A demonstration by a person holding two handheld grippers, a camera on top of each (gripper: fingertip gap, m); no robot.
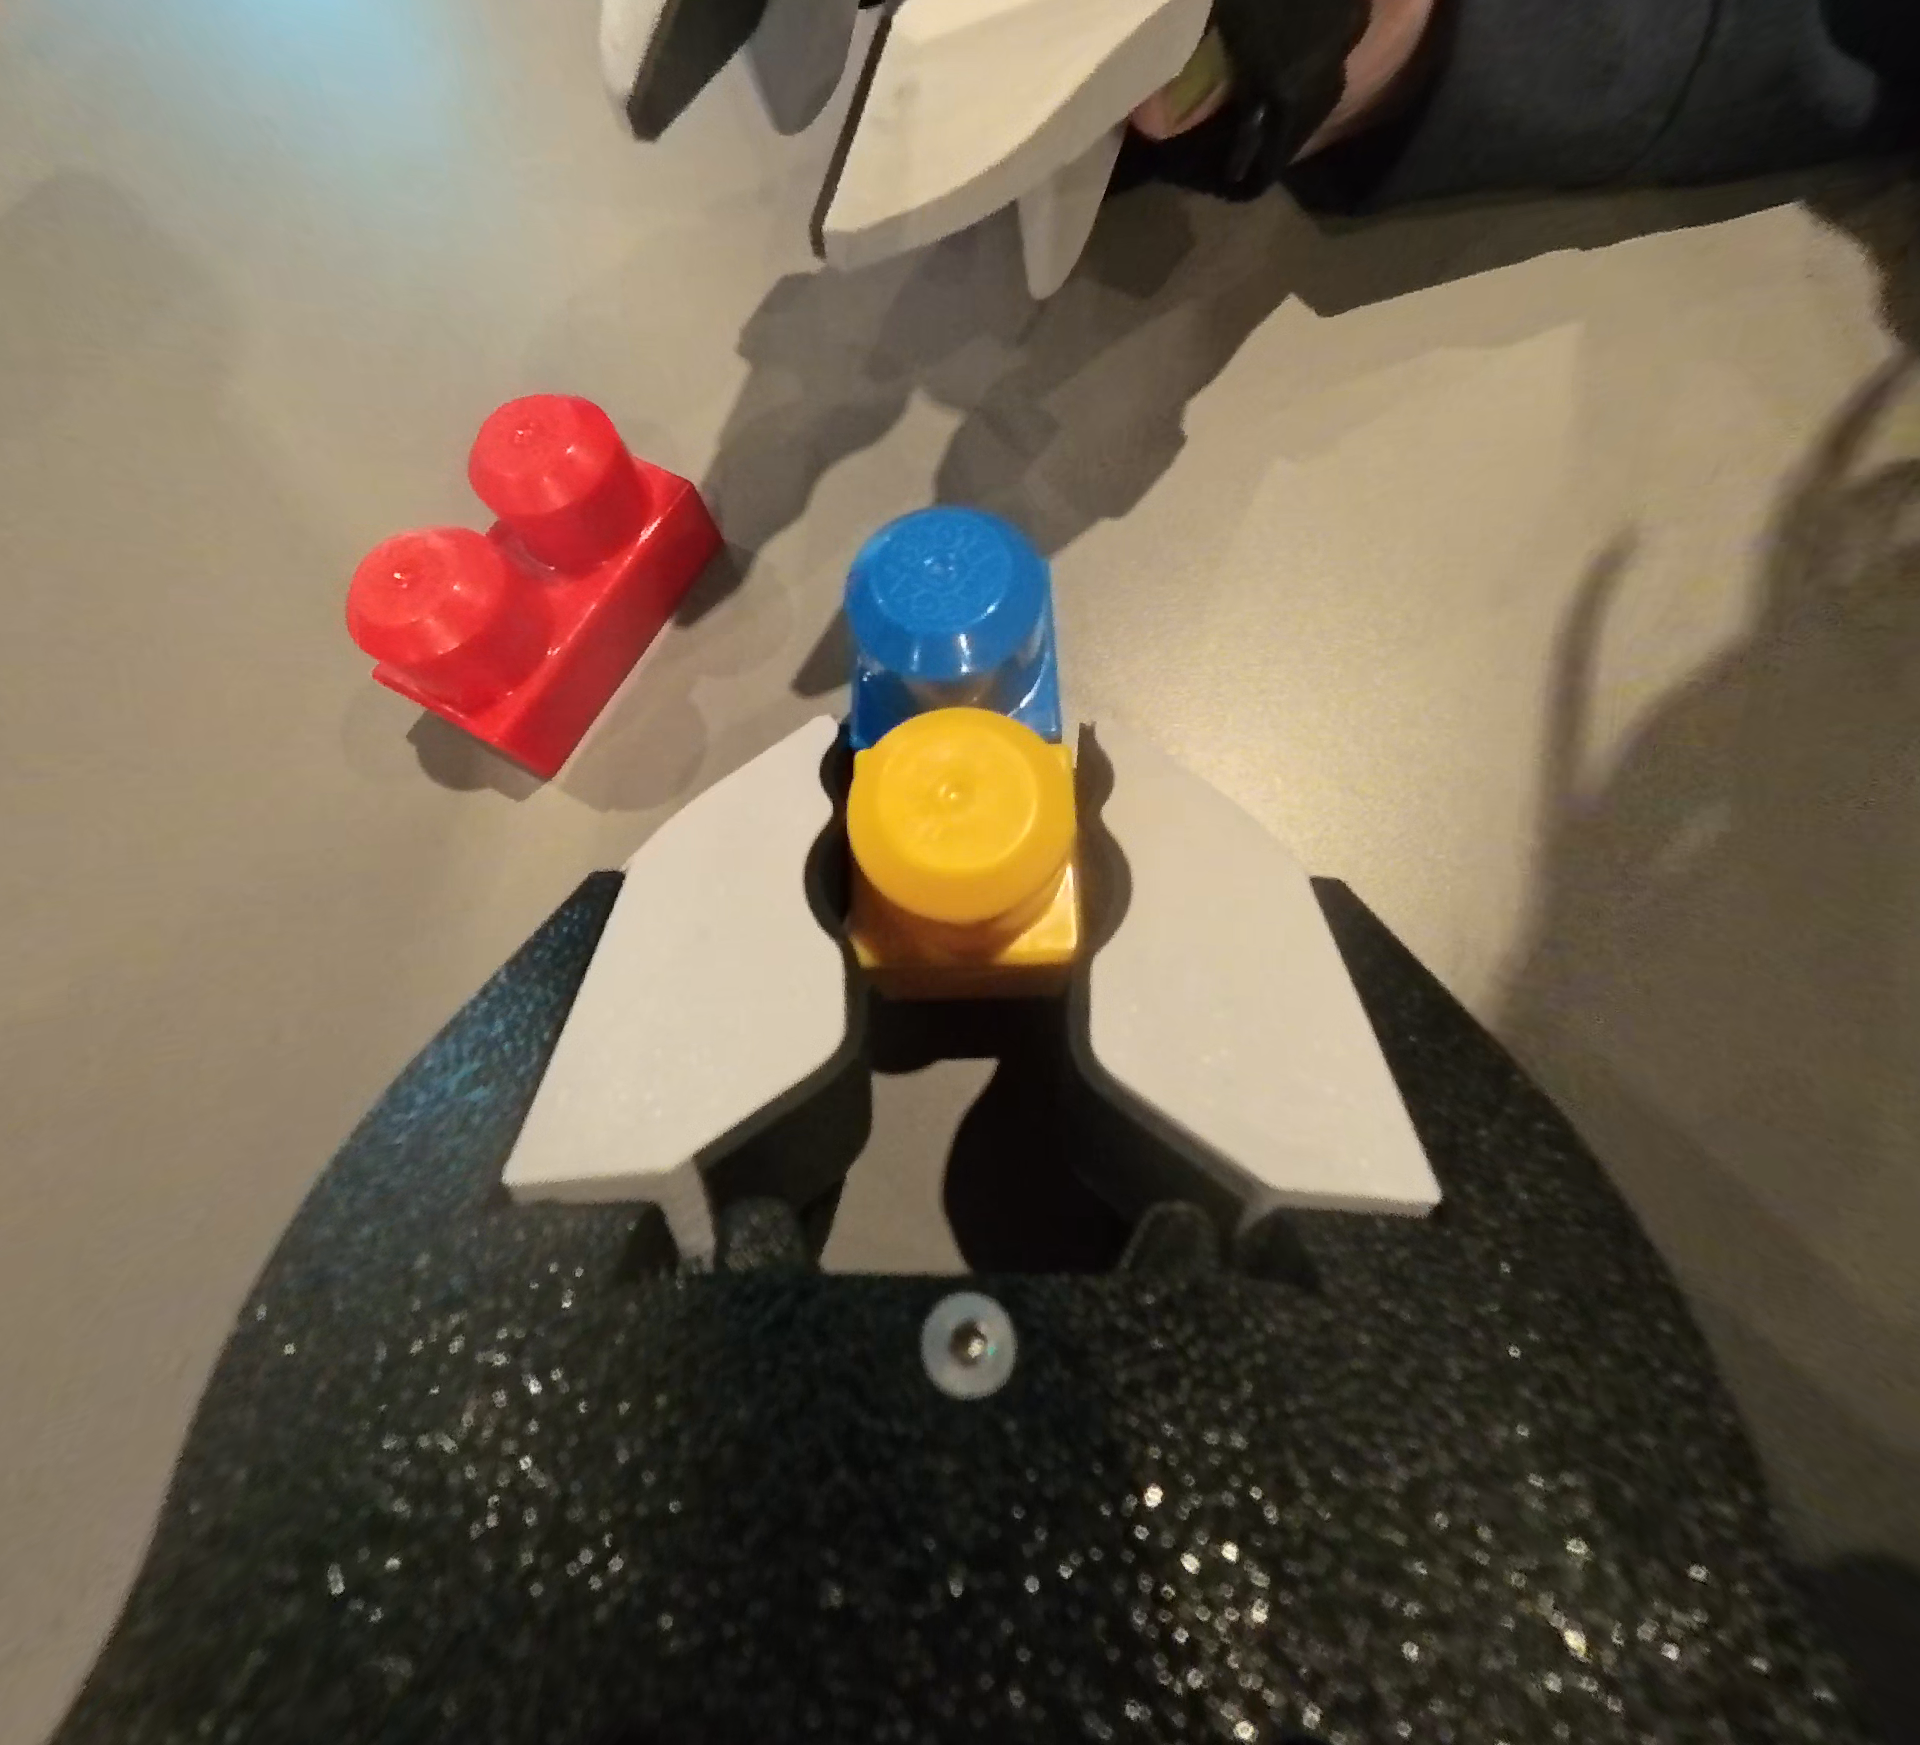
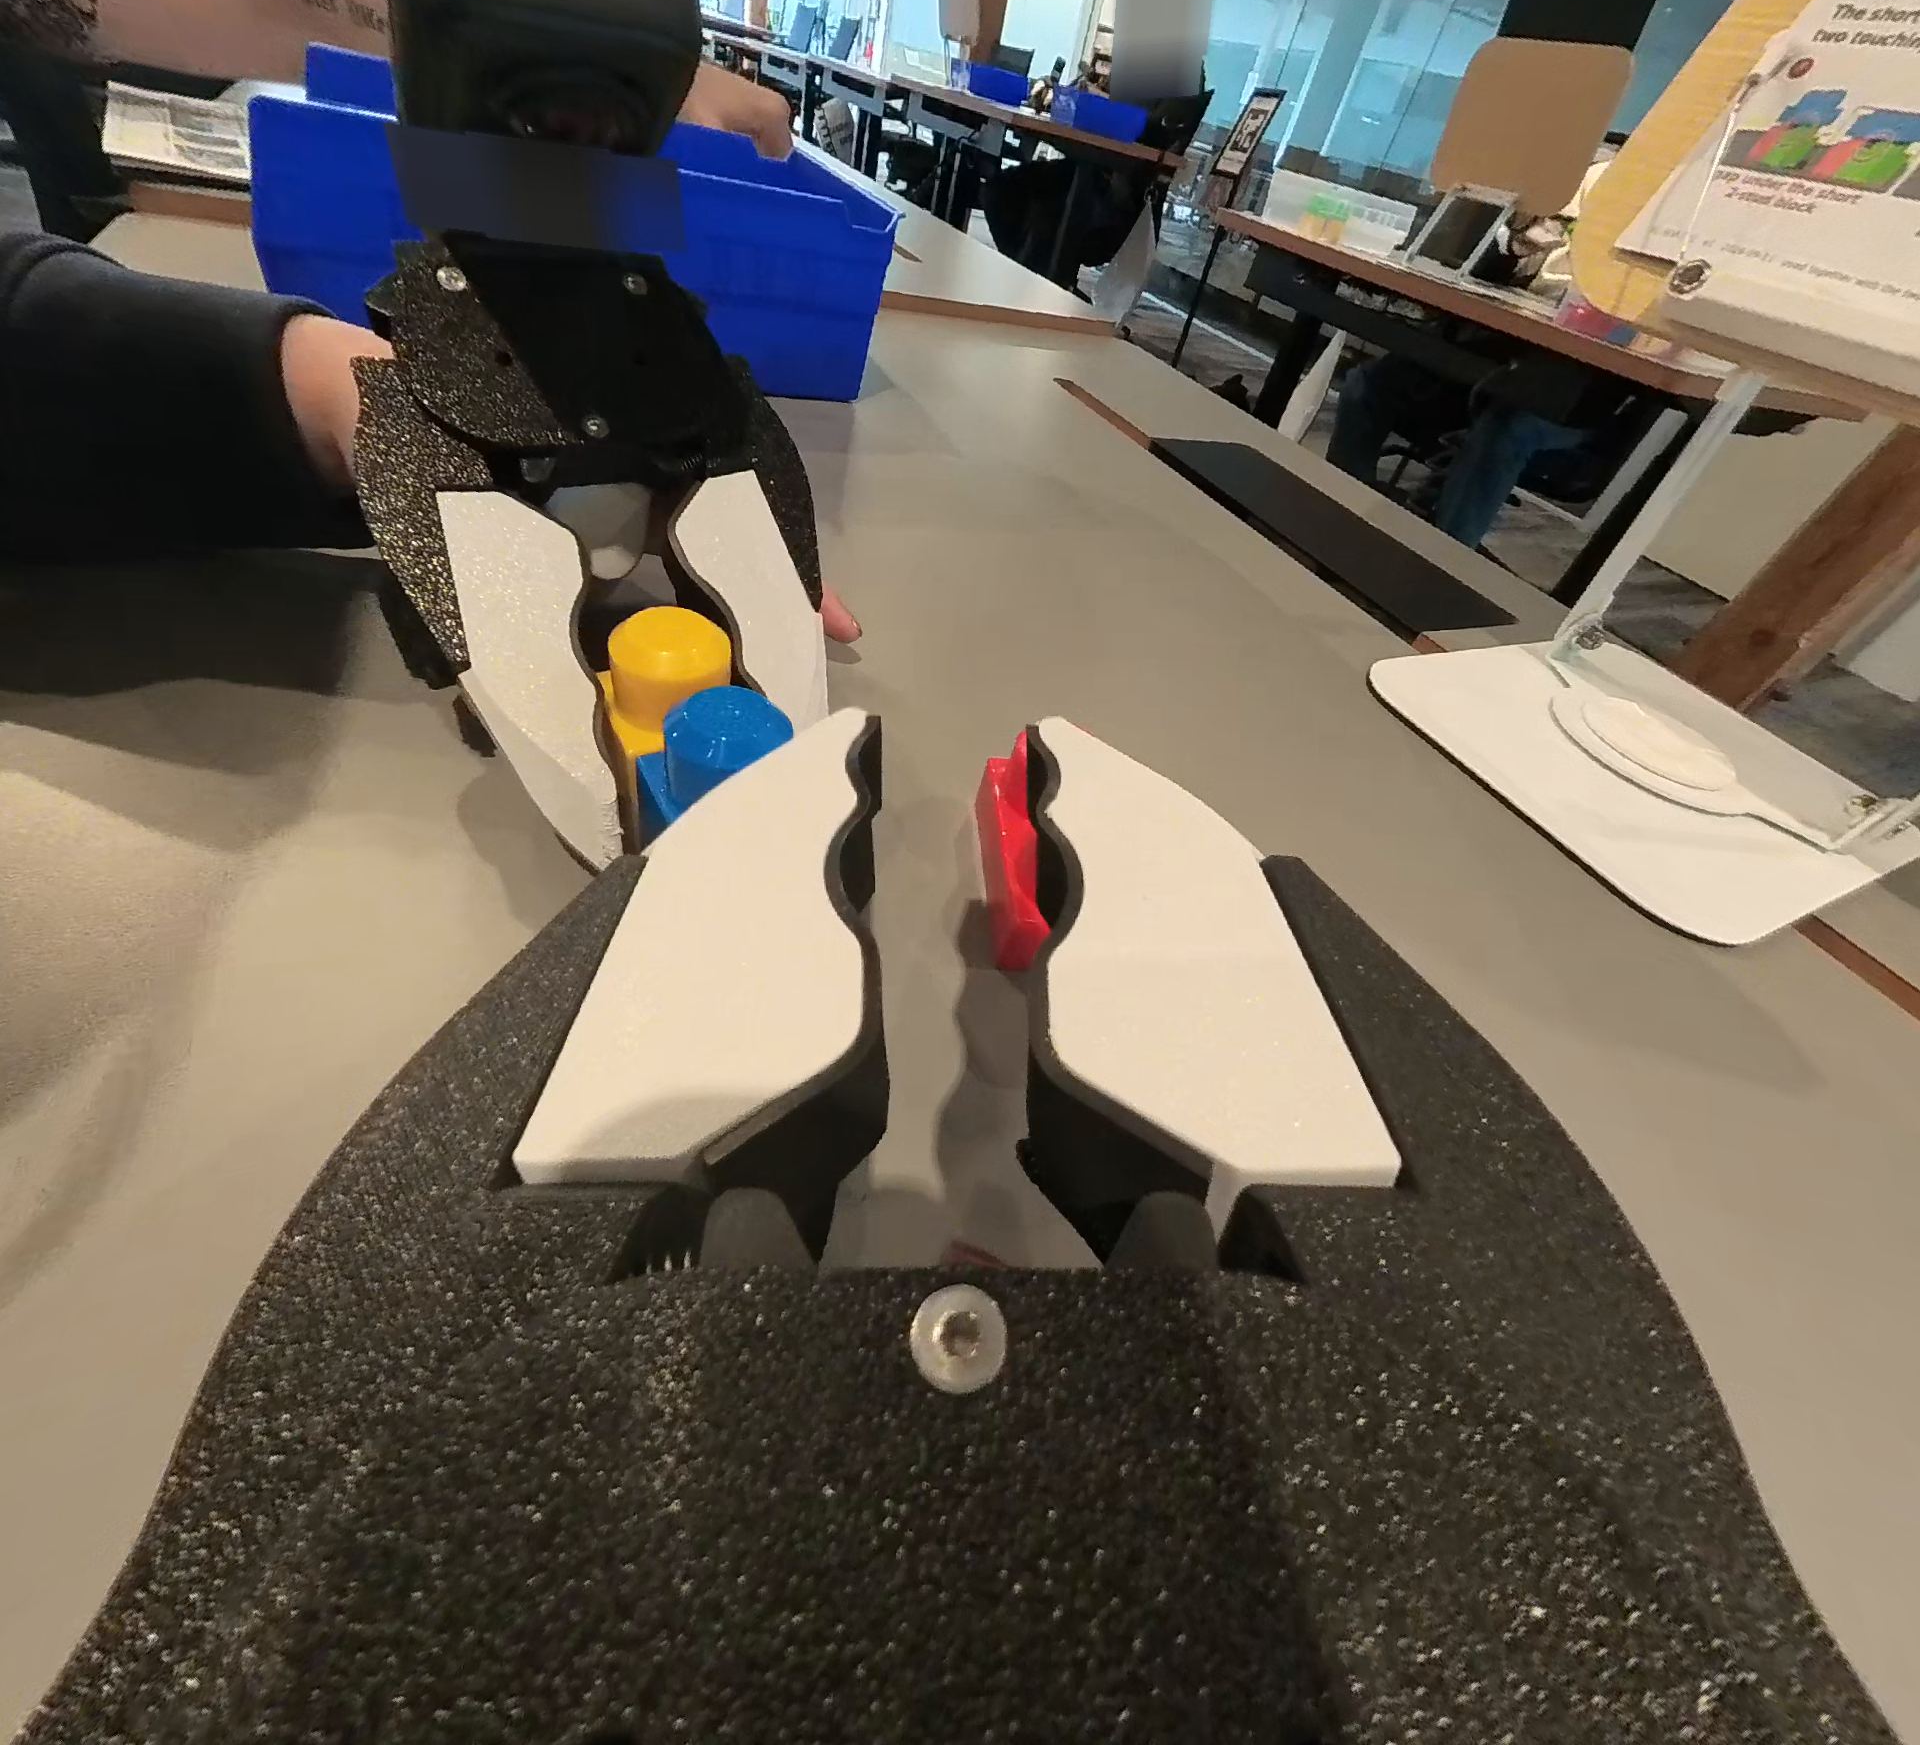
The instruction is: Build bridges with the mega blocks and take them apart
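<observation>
Two grippers tilted down over table (image 2: 1143,552): left gripper (image 1: 961,822) clamped on upright yellow block (image 1: 961,833), blue block (image 1: 951,615) touching ahead; right gripper (image 2: 956,812) apart, bare; red block (image 1: 530,583) lying flat, long axis diagonal.

The red 2-stud block (image 1: 530,583), the blue block (image 1: 951,615) and the yellow block (image 1: 961,848) are glossy moulded plastic with bright highlights on their smooth studs. The bench (image 1: 260,241) is a matt grey, even surface. The left tongs (image 1: 956,760) have matt, finely grained pale fingers (image 1: 727,916) on a rough, speckled black body with a shiny metal screw (image 1: 968,1344). The blue bin (image 2: 790,261) is smooth plastic.
</observation>
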